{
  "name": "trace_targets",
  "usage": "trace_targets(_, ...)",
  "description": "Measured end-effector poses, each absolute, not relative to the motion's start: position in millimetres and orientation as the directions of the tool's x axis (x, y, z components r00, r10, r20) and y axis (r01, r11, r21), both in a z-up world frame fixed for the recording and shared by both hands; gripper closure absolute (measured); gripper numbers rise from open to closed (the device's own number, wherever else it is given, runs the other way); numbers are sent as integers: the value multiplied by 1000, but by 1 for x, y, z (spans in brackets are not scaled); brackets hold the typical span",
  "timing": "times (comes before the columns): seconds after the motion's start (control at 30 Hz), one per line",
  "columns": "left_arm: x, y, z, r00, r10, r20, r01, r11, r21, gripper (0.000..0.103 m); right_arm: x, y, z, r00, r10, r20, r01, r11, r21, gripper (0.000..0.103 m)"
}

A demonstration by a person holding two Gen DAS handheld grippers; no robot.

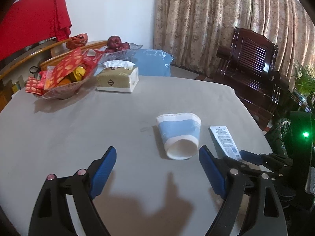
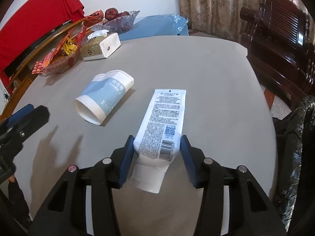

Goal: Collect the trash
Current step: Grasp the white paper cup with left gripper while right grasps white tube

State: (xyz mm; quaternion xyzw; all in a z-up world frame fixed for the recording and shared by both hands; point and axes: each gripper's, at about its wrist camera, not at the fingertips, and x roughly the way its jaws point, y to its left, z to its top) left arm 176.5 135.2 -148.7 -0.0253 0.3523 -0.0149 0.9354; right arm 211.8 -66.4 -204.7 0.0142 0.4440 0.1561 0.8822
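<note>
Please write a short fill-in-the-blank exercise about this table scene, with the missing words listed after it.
1. The paper cup lies on its ____.
2. The right gripper has its jaws on either side of the ____.
3. The tissue box stands next to the ____ basket.
4. The table has a ____ cover.

Missing words: side; tube; snack; grey

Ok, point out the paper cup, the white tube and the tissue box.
paper cup (image 1: 180, 131), left wrist view, blue side band.
white tube (image 2: 161, 122), right wrist view, printed back.
tissue box (image 1: 116, 78), left wrist view, front face.
</note>
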Motion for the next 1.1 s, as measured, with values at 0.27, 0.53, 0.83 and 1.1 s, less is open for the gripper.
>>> trace_targets(0.27, 217, 111, -159, 728, -72, -682, 47, 997, -55, 19, 228, -92, -196, 580, 262, -771, -232, 961, 151, 58)
trace_targets(0.53, 259, 103, -192, 635, -88, -767, 40, 996, -82, 20, 233, -99, -198, 571, 264, -777, -239, 959, 150, 58)
trace_targets(0.83, 244, 104, -184, 657, -102, -747, 38, 994, -102, 52, 225, -86, -207, 537, 311, -784, -297, 940, 170, 57)
trace_targets(1.1, 198, 108, -168, 676, -100, -730, 54, 995, -86, 53, 210, -89, -207, 541, 302, -785, -267, 947, 180, 46)
